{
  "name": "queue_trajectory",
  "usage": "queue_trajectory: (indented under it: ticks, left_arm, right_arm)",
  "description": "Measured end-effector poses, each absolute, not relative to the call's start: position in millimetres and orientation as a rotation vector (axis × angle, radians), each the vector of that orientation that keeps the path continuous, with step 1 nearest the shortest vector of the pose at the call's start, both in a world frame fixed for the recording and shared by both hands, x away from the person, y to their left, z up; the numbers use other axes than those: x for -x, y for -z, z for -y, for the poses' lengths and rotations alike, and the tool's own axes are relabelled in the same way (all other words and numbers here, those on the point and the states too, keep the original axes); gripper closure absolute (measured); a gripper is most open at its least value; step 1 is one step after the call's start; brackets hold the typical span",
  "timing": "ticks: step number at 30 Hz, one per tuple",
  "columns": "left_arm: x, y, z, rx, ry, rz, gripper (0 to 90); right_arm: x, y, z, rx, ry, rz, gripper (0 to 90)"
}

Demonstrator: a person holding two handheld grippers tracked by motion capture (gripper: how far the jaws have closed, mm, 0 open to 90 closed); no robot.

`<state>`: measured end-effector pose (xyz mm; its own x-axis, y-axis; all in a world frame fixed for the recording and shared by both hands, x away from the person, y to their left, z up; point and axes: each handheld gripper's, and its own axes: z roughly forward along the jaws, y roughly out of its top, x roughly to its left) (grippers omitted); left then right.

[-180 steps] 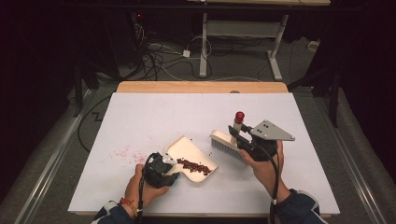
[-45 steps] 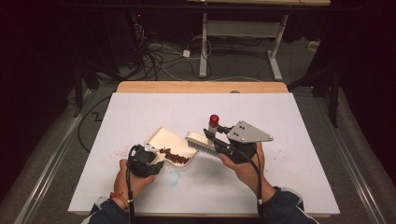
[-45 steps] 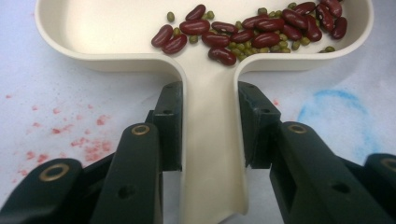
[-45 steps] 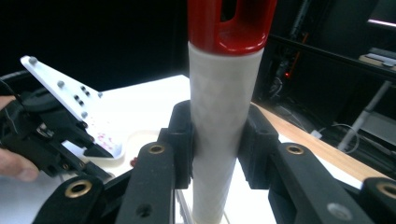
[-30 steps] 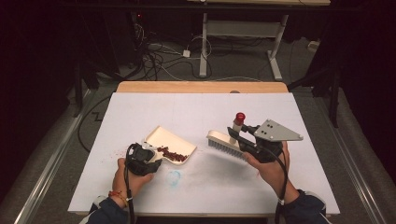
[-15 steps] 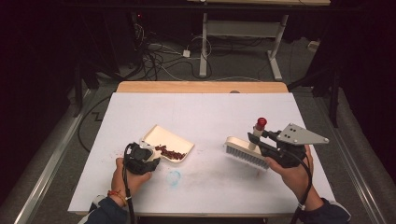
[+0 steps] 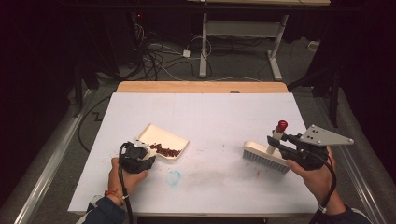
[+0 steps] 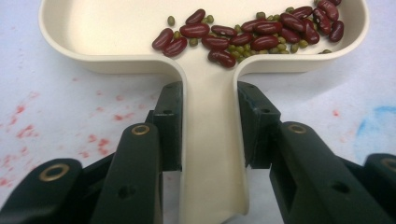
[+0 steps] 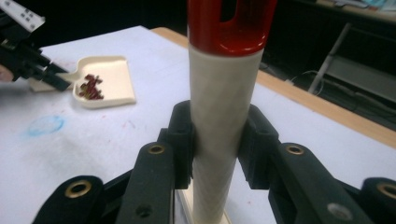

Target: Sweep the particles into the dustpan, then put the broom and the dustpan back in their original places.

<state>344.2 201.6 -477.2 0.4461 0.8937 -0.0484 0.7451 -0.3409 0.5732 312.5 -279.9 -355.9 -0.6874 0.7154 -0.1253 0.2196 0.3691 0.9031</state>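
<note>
A cream dustpan [image 7: 164,141] lies on the white table left of the middle, with red kidney beans and small green beans [image 8: 252,35] in its tray. My left gripper [image 7: 140,156] is shut on the dustpan's flat handle [image 8: 210,140]. To the right, my right gripper [image 7: 280,142] is shut on the cream, red-capped handle [image 9: 224,102] of a hand brush [image 7: 264,157]. The bristles rest on or just over the table, well apart from the dustpan [image 9: 105,79].
The table sheet [image 7: 210,116] carries red specks at the left and a faint blue ring [image 7: 174,178] below the dustpan. A wooden strip [image 7: 201,87] runs along the far edge. Cables and a desk frame stand on the dark floor beyond.
My right gripper has carried the brush to the right, away from the dustpan, and a little toward the near edge. The left gripper and dustpan have stayed in place.
</note>
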Motion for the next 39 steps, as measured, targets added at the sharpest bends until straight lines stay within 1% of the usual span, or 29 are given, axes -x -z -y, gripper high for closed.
queue_trajectory:
  ticks: [10,14,24,29,33,39]
  left_arm:
    - [-349,478,-220,-2.107,-0.395,-1.473,63.7]
    - [-361,479,-226,-2.062,-0.415,-1.527,63.7]
    - [-376,484,-217,-1.982,-0.433,-1.609,63.2]
    - [-371,483,-208,-1.968,-0.387,-1.594,53.7]
    - [-366,482,-203,-2.008,-0.375,-1.544,52.3]
    - [-359,478,-204,-2.036,-0.407,-1.450,46.0]
  right_arm:
    - [-308,357,276,-0.767,-1.314,-2.200,69.7]
    - [-311,358,274,-0.778,-1.314,-2.220,69.7]
    - [-325,358,274,-0.781,-1.340,-2.281,69.6]
    - [-340,358,270,-0.814,-1.336,-2.262,69.5]
    - [-359,360,266,-0.857,-1.332,-2.239,68.3]
    - [-394,365,263,-0.943,-1.308,-2.222,65.4]
